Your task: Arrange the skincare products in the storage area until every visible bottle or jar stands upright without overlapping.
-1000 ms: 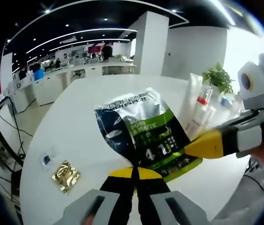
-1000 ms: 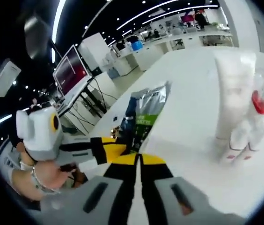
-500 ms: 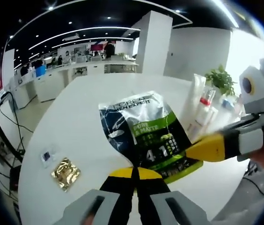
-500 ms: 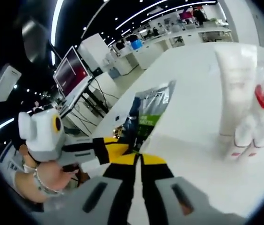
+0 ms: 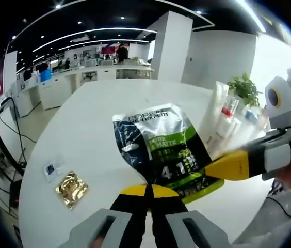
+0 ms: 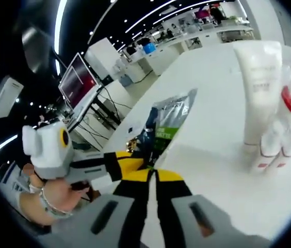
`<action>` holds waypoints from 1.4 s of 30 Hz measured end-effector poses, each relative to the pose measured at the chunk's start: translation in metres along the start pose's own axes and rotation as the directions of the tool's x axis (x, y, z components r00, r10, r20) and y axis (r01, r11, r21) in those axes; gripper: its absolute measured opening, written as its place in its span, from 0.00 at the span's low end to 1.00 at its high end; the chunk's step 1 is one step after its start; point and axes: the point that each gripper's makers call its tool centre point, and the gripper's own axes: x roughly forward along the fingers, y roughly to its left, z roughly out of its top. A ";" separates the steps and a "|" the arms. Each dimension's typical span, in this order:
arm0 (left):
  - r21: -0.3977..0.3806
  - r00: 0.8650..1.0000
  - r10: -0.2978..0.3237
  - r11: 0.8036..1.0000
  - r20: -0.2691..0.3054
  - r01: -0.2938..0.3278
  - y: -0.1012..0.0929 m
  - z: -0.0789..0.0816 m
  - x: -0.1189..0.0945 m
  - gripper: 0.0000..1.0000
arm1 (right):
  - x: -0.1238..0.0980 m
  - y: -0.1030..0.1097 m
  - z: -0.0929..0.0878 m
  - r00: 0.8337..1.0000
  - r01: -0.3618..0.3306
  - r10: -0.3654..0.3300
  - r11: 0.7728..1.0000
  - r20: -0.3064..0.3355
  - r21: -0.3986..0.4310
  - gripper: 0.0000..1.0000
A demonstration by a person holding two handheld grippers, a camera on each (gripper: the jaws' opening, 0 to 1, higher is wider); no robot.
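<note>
- While both grippers pinch its bottom edge, the sachet pouch (image 5: 161, 150) hangs over the white table (image 5: 83, 129), tubes (image 6: 261, 98) standing at 2 o'clock.
- Left gripper (image 5: 148, 190) and right gripper (image 6: 152, 174) are both clamped on it.
- Looks light, floppy, slick foil; I'd grab the sealed edges.

One pouch (image 5: 161, 150), one gold sachet (image 5: 70, 189), one white tube (image 6: 259, 88).

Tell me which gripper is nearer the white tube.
Right. The right gripper pinches the sachet's edge on the side toward the white tube; the left gripper clamps the sachet's bottom, farther away.
</note>
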 end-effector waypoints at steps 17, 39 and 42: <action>-0.010 1.000 -0.002 1.000 -0.017 0.002 0.000 -0.004 0.002 0.01 | 0.001 0.002 -0.002 1.000 -0.018 0.018 0.999 0.000 0.031 0.05; 0.003 0.999 -0.014 1.000 -0.035 0.014 -0.005 -0.010 0.004 0.01 | 0.001 -0.002 -0.011 1.000 -0.007 0.007 0.999 -0.009 0.034 0.05; 0.006 0.999 -0.015 1.000 -0.038 0.016 -0.006 -0.011 0.004 0.01 | 0.001 -0.002 -0.012 1.000 -0.008 0.008 0.999 -0.006 0.044 0.05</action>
